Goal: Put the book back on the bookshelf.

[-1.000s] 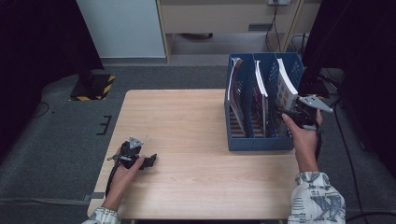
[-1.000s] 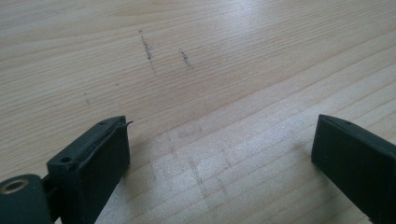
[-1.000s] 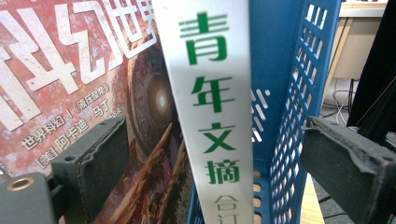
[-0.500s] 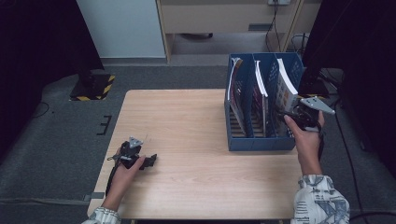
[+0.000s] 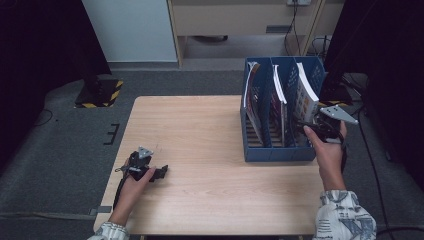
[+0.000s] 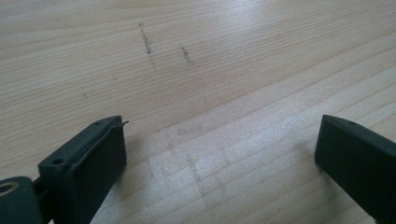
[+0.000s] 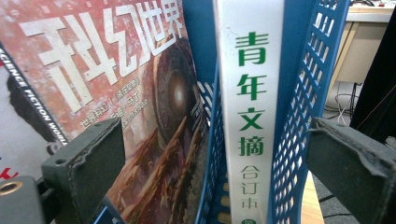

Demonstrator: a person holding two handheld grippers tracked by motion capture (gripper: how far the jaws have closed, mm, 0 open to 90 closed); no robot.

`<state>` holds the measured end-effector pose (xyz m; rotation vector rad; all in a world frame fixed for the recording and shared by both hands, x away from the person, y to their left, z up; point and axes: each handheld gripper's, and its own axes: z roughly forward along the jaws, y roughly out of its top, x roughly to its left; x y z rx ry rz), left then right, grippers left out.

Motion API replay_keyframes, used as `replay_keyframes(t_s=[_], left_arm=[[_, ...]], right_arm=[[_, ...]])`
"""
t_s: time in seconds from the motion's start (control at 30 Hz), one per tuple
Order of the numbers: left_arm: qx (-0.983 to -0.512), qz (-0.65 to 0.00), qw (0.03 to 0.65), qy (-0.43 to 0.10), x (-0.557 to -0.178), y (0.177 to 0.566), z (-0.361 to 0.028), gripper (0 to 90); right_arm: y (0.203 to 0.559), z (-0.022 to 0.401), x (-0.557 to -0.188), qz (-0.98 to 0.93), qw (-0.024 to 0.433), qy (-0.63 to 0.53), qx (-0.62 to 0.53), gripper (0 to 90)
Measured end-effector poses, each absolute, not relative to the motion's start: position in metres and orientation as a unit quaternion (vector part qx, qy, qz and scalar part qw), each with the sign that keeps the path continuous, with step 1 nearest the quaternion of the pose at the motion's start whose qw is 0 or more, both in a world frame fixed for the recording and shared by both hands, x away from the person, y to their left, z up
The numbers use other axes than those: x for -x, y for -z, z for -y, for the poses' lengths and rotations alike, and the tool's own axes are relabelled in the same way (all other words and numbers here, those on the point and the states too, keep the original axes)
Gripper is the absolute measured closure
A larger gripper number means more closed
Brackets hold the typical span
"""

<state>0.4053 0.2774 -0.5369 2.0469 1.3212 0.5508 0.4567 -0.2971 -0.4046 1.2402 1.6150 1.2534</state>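
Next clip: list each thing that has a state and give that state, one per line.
Left claw: open, empty, low over the wooden table.
Right claw: open, jaws either side of the white-spined book, not closed on it.
White-spined book: upright in the rightmost slot.
Red magazine: standing, leaning, in the neighbouring slot.
Blue file rack: upright, three slots, all occupied.

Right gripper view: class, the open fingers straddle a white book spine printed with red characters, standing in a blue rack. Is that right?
Not quite. The characters on the white book spine are green, not red, as the right gripper view shows. The right gripper is open around it, and it stands in the blue rack.
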Motion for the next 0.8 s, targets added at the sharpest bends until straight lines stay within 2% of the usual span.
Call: replay_keyframes(t_s=[0.8], left_arm=[[-0.777, -0.502, 0.317, -0.208, -0.405, 0.537, -0.277, 1.3]], right_arm=[[0.410, 0.292, -0.425, -0.640, 0.360, -0.489, -0.471, 5.5]])
